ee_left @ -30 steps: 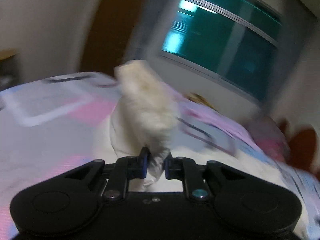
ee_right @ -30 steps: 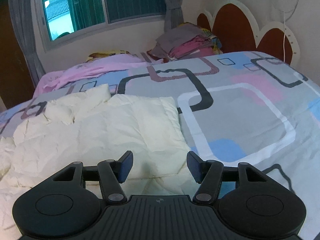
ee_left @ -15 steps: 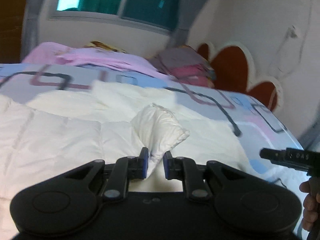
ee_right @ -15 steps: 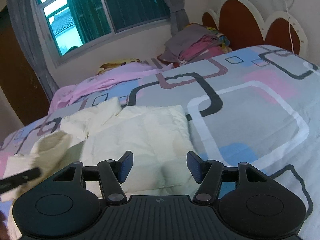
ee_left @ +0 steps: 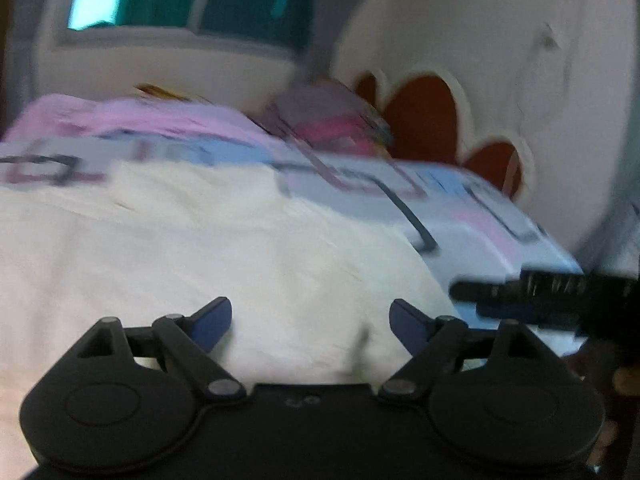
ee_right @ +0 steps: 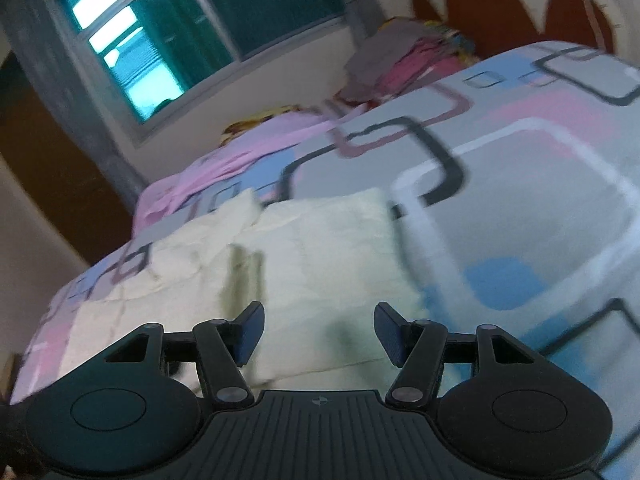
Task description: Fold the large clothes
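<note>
— Bedroom, with a bed (ee_right: 520,200) under a patterned sheet for a work surface. Where's the garment (ee_left: 180,248)?

— Spread flat on the sheet, cream and quilted. It lies straight ahead of and below the left gripper (ee_left: 311,322), filling most of that view and running off to the gripper's left.

— And from the right gripper (ee_right: 319,332)?

— Ahead and to its left; the garment's right edge passes just past its right finger, with bare sheet beyond. In that view the top layer looks already folded over, though blur makes the seam hard to trace.

— Are the tools holding anything?

— No. The left one's jaws are opening wide, with nothing between them, only cloth lying below. The right one's jaws stand apart and empty too.

— Which is nearer the next fold?

— My guess is the left: more cloth sits under it, and the long side seems to stretch away to its left, so that end would be brought across toward the right gripper.

— Counts?

— One garment, two grippers, one bed. Beyond the garment, one pink cloth (ee_right: 240,156) lies by the window (ee_right: 168,40), and one pile of clothes (ee_right: 408,64) sits against the headboard (ee_right: 500,4).
</note>
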The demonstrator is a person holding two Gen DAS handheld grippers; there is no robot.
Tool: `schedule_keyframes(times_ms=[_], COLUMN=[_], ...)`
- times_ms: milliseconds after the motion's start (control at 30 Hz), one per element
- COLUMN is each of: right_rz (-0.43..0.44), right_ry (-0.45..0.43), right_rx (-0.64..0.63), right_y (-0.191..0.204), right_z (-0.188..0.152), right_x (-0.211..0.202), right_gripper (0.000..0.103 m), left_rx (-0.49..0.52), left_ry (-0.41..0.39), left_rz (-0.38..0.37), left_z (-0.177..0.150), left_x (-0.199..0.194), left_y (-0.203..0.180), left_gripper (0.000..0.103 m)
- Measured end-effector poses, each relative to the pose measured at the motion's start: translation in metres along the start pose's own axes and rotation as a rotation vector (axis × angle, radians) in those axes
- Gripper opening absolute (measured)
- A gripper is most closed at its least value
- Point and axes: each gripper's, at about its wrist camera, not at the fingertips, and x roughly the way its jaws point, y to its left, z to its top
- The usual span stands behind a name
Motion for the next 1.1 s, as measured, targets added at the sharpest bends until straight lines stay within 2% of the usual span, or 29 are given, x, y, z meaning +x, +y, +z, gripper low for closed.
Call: schedule_keyframes(times_ms=[167,233,333,433,467,500,600,833,967,1100], right_rz=[0.055,0.059,0.055,0.048,0.047,0.052,0.042,-0.033,-0.079,-0.097], right_ry=[0.062,0.091,0.125,0.14,0.145,0.159,0.143,-0.037,0.065,0.099], right_rx=[-0.027,-0.029,-0.033,-0.047,-0.059,-0.066,-0.124,-0.238,-0.238,-0.202], right_y=[0.024,0.028,0.03,0.035,0.037,0.04,0.051,0.059,0.041,0.034], right_z=[-0.003,-0.007,-0.013,-0.016,-0.015,-0.015,-0.014,0.002,-0.006,-0.017], right_x=[0.034,0.047,0.062,0.074,0.076,0.079,0.075,0.027,0.046,0.055], right_gripper=[0.06,0.06,0.06,0.058,0.047,0.026,0.01,0.006,0.006,0.006], left_rx=[-0.079,-0.103,-0.154,-0.155,-0.145,-0.137,-0.132,-0.184,-0.182,-0.166], left_ry=[-0.072,-0.076,-0.014,0.06,0.078,0.094,0.122,0.122,0.131,0.145], left_rz=[0.161,0.236,0.341,0.384,0.385,0.389,0.414,0.39,0.384,0.376], left_z=[-0.009,-0.021,-0.037,-0.044,-0.045,-0.045,-0.047,-0.046,-0.046,-0.045], left_x=[-0.074,-0.099,-0.114,-0.099,-0.091,-0.081,-0.061,-0.063,-0.061,-0.059], left_y=[0.083,0.112,0.153,0.178,0.182,0.185,0.199,0.219,0.221,0.222], left_gripper=[0.071,0.071,0.07,0.067,0.063,0.059,0.053,0.047,0.047,0.047])
